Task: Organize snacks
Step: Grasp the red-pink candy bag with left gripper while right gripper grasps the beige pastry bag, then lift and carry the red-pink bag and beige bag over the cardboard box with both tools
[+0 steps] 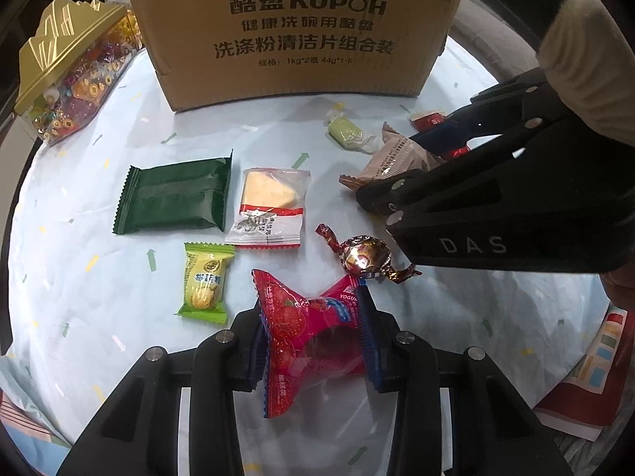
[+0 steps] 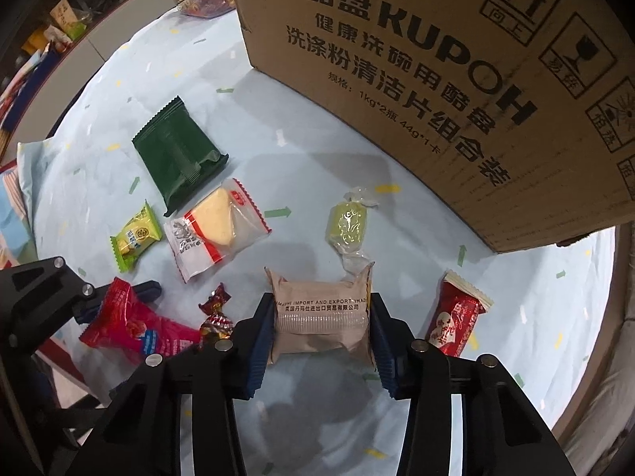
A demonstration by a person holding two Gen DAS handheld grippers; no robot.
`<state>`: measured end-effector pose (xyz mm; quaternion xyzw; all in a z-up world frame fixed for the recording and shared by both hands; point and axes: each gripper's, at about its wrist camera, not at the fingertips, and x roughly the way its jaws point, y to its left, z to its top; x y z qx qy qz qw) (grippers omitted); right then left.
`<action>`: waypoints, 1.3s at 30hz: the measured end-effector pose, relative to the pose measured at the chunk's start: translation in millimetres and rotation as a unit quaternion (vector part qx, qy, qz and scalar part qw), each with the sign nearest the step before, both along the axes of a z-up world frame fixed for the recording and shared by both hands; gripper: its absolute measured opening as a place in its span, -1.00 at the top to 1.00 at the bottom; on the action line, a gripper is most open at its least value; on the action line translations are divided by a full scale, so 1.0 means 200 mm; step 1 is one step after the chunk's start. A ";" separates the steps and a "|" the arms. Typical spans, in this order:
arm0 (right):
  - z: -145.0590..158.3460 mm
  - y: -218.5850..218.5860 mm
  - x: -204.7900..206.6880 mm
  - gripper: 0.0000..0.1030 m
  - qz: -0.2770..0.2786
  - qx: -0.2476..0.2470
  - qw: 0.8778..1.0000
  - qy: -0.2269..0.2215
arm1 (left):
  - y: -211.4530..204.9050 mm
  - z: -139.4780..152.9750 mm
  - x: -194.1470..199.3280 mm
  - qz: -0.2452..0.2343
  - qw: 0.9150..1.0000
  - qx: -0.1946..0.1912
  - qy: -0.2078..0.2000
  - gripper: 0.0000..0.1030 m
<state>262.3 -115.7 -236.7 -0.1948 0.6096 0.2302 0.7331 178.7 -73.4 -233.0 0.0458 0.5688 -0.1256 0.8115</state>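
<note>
Snacks gripped: left hand-held gripper (image 1: 313, 341) clamps red packet (image 1: 313, 337), right hand-held gripper (image 2: 321, 325) clamps brown packet (image 2: 321, 317).

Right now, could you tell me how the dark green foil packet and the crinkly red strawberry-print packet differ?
The dark green foil packet lies flat and loose on the pale blue cloth; the crinkly red strawberry-print packet is pinched between the left tongs, its sides squeezed in. The green one is plain and opaque; the red one carries printed fruit and lettering. Both are sealed snack wrappers with crimped ends.
</note>
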 end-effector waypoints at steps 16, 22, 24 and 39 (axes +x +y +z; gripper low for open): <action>0.16 -0.10 -0.09 0.11 -0.027 0.002 0.999 -0.016 | 0.01 0.12 -0.05 0.013 1.000 0.002 -0.023 0.26; 0.23 -0.12 -0.12 0.11 -0.037 0.003 0.999 -0.024 | 0.02 0.16 -0.07 0.015 0.999 0.001 -0.035 0.26; 0.25 -0.13 -0.13 0.11 -0.040 0.004 0.999 -0.027 | 0.02 0.18 -0.09 0.016 0.999 0.000 -0.037 0.26; 0.42 -0.14 -0.23 0.11 -0.062 0.009 0.997 -0.055 | 0.07 0.35 -0.10 0.030 0.998 -0.002 -0.063 0.26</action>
